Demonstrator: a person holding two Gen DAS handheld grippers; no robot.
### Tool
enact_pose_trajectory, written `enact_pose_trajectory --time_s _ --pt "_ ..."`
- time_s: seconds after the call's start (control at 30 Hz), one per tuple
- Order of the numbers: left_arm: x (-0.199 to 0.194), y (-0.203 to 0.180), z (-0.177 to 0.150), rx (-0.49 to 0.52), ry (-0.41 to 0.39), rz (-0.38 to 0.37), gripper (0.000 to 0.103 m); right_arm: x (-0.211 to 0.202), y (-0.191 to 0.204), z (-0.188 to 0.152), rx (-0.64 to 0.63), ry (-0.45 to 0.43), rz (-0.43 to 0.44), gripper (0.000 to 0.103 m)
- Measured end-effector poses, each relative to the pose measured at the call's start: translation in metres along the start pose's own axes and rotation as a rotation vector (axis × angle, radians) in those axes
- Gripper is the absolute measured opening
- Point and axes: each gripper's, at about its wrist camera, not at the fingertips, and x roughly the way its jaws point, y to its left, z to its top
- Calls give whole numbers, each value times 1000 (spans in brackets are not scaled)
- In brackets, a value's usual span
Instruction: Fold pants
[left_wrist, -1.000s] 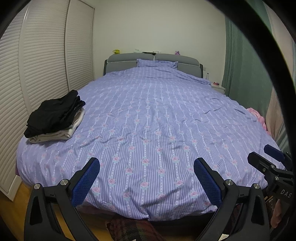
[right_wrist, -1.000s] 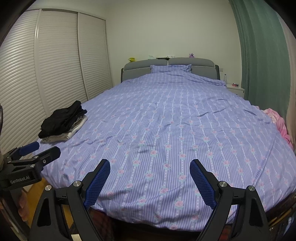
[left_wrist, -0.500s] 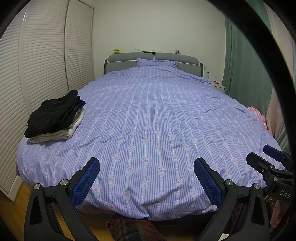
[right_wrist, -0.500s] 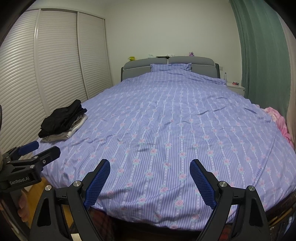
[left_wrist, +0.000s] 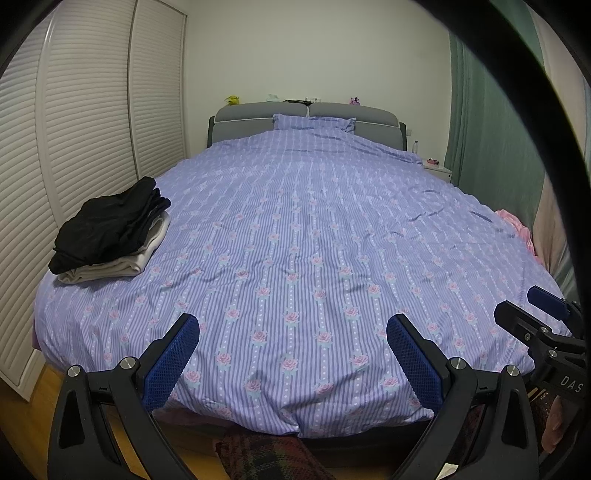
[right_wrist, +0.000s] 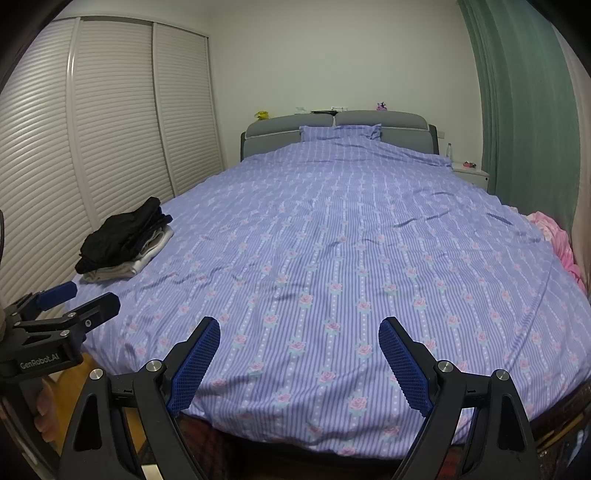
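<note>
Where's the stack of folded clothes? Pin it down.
The stack of folded clothes sits on the left edge of the bed, beside the slatted closet doors, in both views.

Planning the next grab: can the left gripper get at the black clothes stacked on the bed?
Probably yes. The left gripper hangs open at the bed's foot, and nothing lies on the purple duvet between it and the black clothes off to its left.

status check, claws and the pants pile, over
Left claw open, empty. Right claw open, empty. Stack of folded clothes on bed's left edge, untouched. Purple duvet between, nothing blocking.
</note>
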Motion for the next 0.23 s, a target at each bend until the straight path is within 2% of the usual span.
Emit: enact_pose_trajectory --time_s 0.23 --pt "4 1 -1 2 9 2 103 2 -1 -1 2 8 -3 89"
